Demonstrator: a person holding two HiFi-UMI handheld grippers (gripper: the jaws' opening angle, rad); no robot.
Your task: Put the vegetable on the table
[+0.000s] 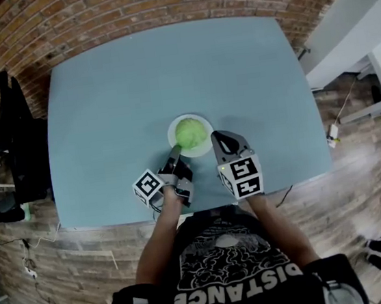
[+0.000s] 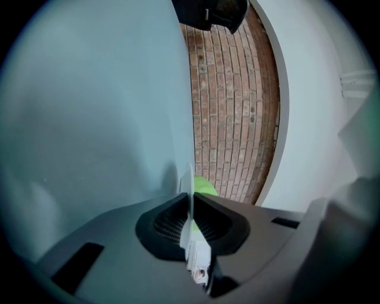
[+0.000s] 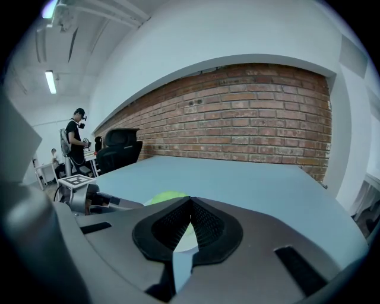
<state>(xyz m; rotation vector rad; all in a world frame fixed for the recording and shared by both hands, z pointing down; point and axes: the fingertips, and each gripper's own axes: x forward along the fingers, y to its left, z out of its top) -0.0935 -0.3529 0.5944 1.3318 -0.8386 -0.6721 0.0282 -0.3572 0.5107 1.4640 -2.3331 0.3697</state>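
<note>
The green vegetable (image 1: 190, 133) sits on a white plate (image 1: 202, 120) on the near half of the desk (image 1: 134, 86), and it might roll off if the left claw (image 1: 175, 152), pinched on the plate's near edge, tips it, while the right claw (image 1: 219, 137) is closed on nothing.

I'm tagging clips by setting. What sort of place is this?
Probably an office-like lab or workroom: a bare brick wall, a black office chair beside the blue table, and a ceiling strip light.
</note>
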